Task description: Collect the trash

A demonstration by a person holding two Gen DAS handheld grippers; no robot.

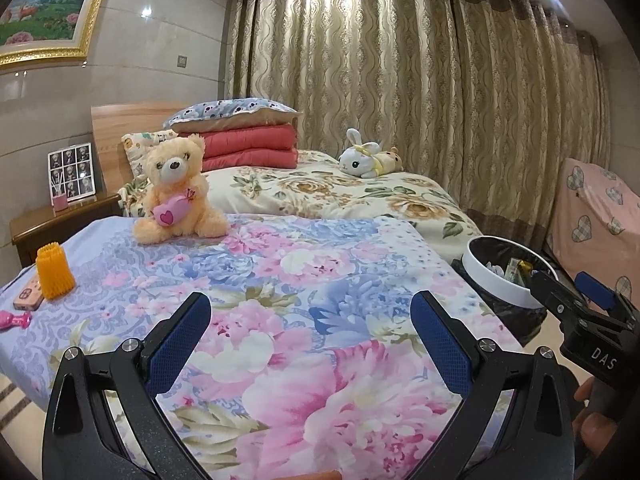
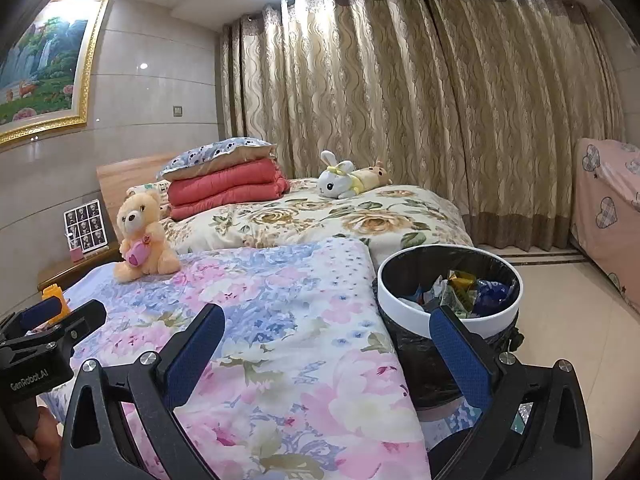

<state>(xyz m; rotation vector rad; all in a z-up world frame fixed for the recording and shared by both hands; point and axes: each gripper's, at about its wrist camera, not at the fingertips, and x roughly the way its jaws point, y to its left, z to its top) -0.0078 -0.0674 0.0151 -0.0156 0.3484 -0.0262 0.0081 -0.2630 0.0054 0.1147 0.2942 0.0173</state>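
A white-rimmed trash bin lined with a black bag stands on the floor beside the bed and holds several wrappers. It also shows in the left wrist view. My left gripper is open and empty above the floral blanket. My right gripper is open and empty, its right finger in front of the bin's rim. The right gripper also shows in the left wrist view, and the left gripper in the right wrist view.
A teddy bear, an orange ridged object, a phone and a pink item lie on the blanket. A bunny plush, folded red quilt, nightstand, curtains and a pink-covered piece surround.
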